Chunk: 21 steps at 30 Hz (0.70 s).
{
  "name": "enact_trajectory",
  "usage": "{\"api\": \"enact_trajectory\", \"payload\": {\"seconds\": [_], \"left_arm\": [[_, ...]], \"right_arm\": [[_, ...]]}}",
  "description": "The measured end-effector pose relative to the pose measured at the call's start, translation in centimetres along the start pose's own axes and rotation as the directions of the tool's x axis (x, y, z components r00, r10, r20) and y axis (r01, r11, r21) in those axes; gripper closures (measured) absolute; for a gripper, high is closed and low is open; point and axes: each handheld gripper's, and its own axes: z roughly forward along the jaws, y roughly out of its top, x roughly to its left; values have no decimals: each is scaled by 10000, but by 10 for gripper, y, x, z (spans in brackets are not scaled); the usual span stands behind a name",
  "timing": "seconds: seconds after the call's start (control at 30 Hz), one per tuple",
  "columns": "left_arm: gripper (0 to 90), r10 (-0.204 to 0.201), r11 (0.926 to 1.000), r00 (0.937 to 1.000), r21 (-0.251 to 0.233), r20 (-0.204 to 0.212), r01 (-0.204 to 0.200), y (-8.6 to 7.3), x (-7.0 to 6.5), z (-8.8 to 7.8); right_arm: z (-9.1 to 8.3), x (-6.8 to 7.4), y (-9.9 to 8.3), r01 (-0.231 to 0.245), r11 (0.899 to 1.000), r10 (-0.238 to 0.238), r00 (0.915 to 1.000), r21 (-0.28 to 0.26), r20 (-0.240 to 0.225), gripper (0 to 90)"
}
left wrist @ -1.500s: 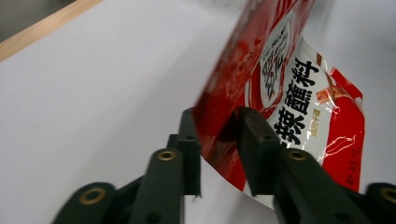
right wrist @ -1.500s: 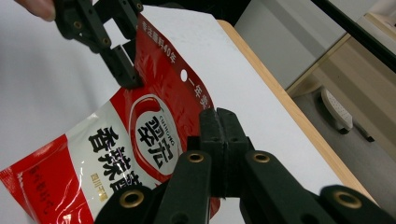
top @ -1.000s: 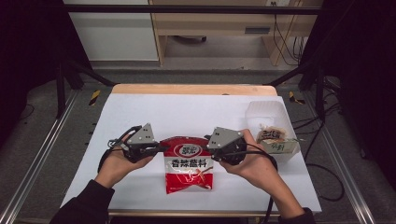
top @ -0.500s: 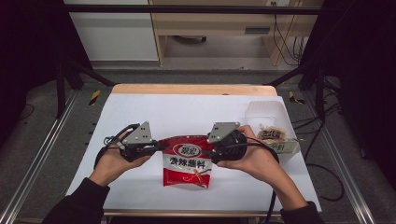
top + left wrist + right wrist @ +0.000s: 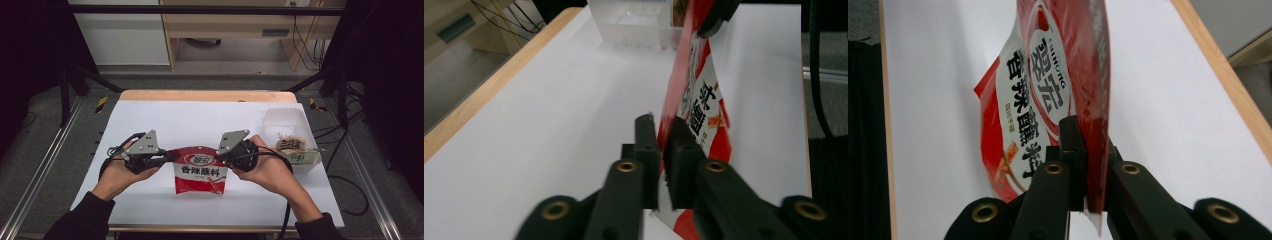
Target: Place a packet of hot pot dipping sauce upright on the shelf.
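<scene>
- Two grippers hold one red seasoning packet [image 5: 200,170] at centre frame, lifted off the white table [image 5: 200,120].
- Left gripper [image 5: 167,158] pinches its left top corner; right gripper [image 5: 223,159], jaws just closing, clamps the right corner, apparently for tearing open.
- Clear container [image 5: 292,145] waits at right.

Materials and finishes on the table

Red sauce packet [image 5: 200,170]: glossy printed plastic film. Container [image 5: 287,132]: clear smooth plastic. Table [image 5: 200,120]: matt white top, pale wood edge. Left gripper [image 5: 663,150]: matt black plastic.

bright table, dark surround, near jaws blurred
</scene>
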Motion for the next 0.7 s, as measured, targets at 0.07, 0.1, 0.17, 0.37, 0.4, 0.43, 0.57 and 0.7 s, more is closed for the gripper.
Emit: {"api": "enact_trajectory", "payload": {"seconds": [0.07, 0.1, 0.17, 0.37, 0.4, 0.43, 0.57, 0.7], "left_arm": [[668, -377, 9992, 9988, -153, -303, 373, -4, 1, -4], [596, -506, 9986, 9978, -181, -431, 498, -7, 2, -7], [471, -707, 9973, 9942, -258, -812, 688, -15, 1, -12], [250, -1521, 9882, 9793, -26, -1339, 1531, -59, -3, -19], [229, -1759, 9840, 9755, 39, -1318, 1780, -68, -5, -18], [198, -2001, 9791, 9712, 94, -1293, 2030, -78, -6, -17], [134, -2216, 9711, 9636, 564, -1495, 2320, -106, -12, -10], [98, -2031, 9690, 9603, 1018, -1914, 2252, -114, -15, -4]], "right_arm": [[-1, 0, 2, 64, 9999, -62, 9999, -94, 141, 895], [-3, -1, 4, 236, 9997, -235, 9995, -61, 209, 896], [-5, -2, 6, 373, 9993, -370, 9986, -66, 385, 896], [-14, -10, 15, 975, 9952, -964, 9919, -88, 821, 897], [-16, -12, 17, 1072, 9942, -1061, 9904, -85, 890, 896], [-17, -14, 19, 1142, 9934, -1130, 9889, -70, 962, 897], [-23, -23, 25, 1239, 9923, -1224, 9860, -59, 1136, 897], [-27, -32, 28, 1179, 9930, -1155, 9846, -109, 1314, 897]]}}
